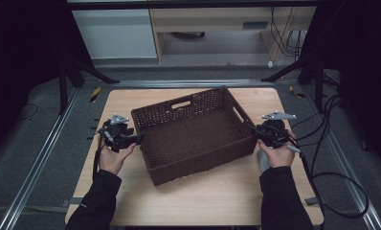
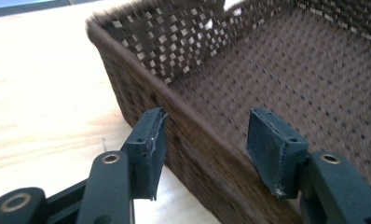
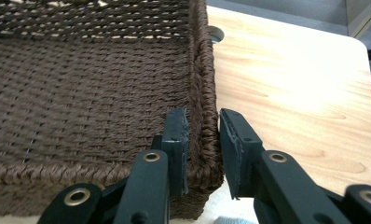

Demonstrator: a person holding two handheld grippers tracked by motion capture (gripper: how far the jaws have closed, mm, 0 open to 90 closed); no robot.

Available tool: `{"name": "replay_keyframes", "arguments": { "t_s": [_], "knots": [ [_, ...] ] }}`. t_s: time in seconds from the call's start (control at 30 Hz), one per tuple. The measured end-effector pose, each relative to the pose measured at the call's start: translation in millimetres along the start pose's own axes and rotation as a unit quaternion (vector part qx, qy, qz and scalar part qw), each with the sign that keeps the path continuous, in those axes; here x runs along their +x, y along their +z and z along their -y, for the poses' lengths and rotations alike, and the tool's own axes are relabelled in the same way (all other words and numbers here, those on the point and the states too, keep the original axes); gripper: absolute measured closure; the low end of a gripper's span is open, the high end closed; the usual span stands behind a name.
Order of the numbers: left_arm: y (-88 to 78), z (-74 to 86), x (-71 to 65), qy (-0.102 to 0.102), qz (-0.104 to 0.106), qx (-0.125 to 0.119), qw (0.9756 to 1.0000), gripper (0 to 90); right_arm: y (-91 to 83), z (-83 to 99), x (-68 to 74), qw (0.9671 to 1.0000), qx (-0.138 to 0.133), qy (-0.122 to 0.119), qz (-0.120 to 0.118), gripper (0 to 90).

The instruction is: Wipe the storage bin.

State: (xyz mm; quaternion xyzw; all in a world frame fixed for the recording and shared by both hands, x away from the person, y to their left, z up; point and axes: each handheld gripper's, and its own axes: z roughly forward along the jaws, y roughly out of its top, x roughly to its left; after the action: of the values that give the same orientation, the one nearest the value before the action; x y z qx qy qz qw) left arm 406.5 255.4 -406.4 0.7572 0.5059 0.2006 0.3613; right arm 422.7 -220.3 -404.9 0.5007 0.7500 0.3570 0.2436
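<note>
A dark brown woven basket (image 1: 203, 167) stands askew in the middle of the light wooden table (image 1: 217, 201), with nothing in it. My left gripper (image 1: 140, 139) is at its left wall. In the left gripper view the jaws (image 2: 204, 140) straddle that wall (image 2: 183, 42), one pad outside and one inside, with a gap left on the inner side. My right gripper (image 1: 255, 133) is at the right wall near the front corner. In the right gripper view its pads (image 3: 203, 140) press on both sides of the woven rim (image 3: 204, 70).
Bare table top lies in front of the basket and along both sides (image 3: 291, 93). Black cables (image 1: 332, 143) trail over the floor at the right. Dark frame struts (image 1: 83, 72) and metal rails (image 1: 35, 158) flank the table. A pale cabinet (image 1: 117, 33) stands behind.
</note>
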Motion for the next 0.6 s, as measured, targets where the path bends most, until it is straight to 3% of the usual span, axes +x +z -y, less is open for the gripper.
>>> {"name": "replay_keyframes", "arguments": {
  "t_s": [0.2, 0.4, 0.6],
  "knots": [
    [2.1, 1.3, -3.2, 0.002, 0.0, 0.007, 1.0, 51.9, -6.7, 0.3, 8.0, 0.9998, 0.01, -0.014, 0.002, 71.2],
    [7.0, -2.3, 6.3, -0.014, 0.005, 0.008, 0.9999, 55.6, -0.1, -7.6, 7.5, 0.9996, -0.01, -0.026, -0.005, 67.0],
    [8.8, -5.4, 13.9, -0.018, 0.003, 0.008, 0.9998, 59.5, 8.7, -8.6, 8.0, 0.9993, -0.005, -0.031, -0.02, 77.4]
  ]
}}
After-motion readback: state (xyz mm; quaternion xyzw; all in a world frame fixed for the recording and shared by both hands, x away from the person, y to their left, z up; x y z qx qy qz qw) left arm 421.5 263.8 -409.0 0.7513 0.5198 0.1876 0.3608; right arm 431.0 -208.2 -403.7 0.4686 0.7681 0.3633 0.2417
